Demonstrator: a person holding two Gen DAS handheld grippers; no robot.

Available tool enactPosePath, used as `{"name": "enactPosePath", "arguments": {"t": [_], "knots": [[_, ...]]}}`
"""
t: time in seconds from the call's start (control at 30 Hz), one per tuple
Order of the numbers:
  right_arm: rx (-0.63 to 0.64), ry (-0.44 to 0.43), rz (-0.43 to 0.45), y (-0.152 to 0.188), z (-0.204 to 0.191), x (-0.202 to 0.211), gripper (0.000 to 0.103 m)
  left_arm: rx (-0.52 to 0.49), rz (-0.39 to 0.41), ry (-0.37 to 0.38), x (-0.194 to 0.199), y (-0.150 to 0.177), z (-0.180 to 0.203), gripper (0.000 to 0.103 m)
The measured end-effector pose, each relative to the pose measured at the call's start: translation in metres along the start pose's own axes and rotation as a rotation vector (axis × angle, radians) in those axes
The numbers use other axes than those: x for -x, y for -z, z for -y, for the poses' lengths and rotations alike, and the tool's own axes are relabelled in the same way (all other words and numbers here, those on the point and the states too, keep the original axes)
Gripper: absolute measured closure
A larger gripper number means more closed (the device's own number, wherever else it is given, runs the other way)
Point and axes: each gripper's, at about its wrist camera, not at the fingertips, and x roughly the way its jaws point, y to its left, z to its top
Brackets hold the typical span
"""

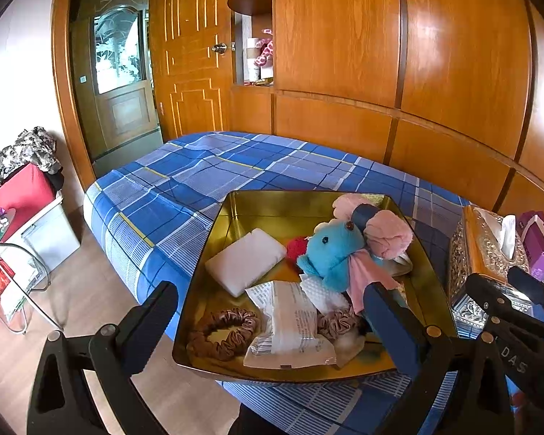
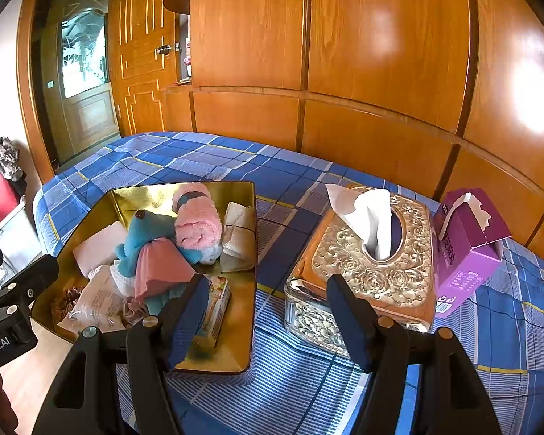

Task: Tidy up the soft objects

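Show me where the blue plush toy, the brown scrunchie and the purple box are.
blue plush toy [image 1: 330, 250]: left wrist view, on its face.
brown scrunchie [image 1: 223, 333]: left wrist view, on its ring.
purple box [image 2: 464, 253]: right wrist view, on its front side.

The tray [image 2: 248, 253] sits on the bed [image 2: 279, 170] near its front edge, with the plush toy [image 2: 141, 235], scrunchie [image 1: 221, 330] and packets piled in it. Right of it sits the tissue holder [image 2: 362, 275], then a tissue box [image 2: 468, 250] further right.
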Motion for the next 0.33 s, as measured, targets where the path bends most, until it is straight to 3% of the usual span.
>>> {"name": "enactPosePath", "arguments": {"t": [0.23, 0.33], "knots": [[-0.008, 0.006, 0.021, 0.001, 0.002, 0.003, 0.035, 0.003, 0.017, 0.026, 0.001, 0.002, -0.001, 0.003], [-0.043, 0.008, 0.074, -0.002, 0.013, 0.018, 0.035, -0.010, 0.013, 0.020, 0.001, 0.001, 0.001, 0.001]]}}
